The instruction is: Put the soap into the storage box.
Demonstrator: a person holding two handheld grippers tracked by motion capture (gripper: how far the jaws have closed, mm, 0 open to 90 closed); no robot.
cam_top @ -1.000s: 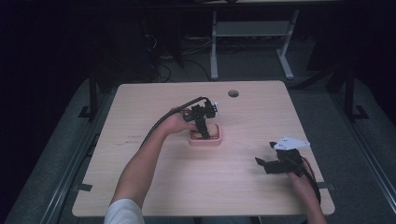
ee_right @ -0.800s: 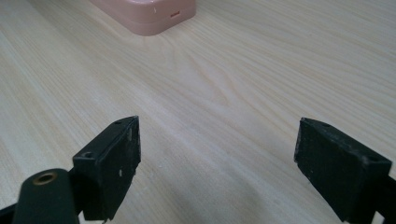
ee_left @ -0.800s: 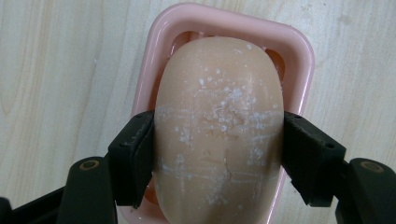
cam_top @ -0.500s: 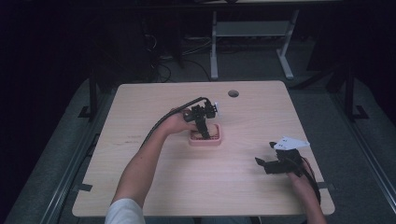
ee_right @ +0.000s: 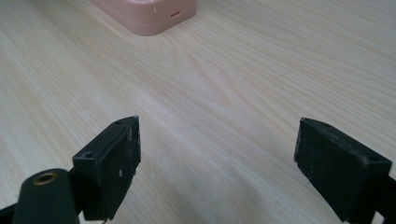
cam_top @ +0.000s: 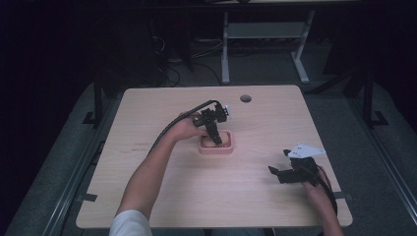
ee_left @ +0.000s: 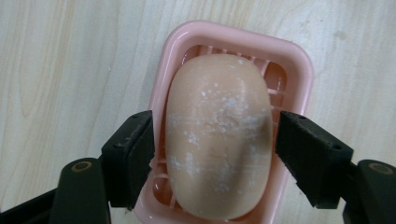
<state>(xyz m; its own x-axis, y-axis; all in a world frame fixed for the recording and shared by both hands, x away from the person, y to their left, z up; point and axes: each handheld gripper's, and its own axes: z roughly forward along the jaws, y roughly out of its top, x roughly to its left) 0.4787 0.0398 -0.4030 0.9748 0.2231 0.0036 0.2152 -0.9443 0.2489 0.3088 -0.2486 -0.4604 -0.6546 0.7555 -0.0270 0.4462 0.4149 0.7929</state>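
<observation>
The left claw (ee_left: 212, 154) is seen directly above a pink soap dish (ee_left: 299, 60), with a peach bar of soap (ee_left: 218, 140) lying in the dish between its 2 jaws. The jaws are spread beside the bar (a narrow gap shows on each side), so nothing is gripped. The right claw (ee_right: 217, 163) is held low over the bare desk (ee_right: 261, 70), its jaws wide apart and empty; the soap dish lies well ahead of it, to the left.
</observation>
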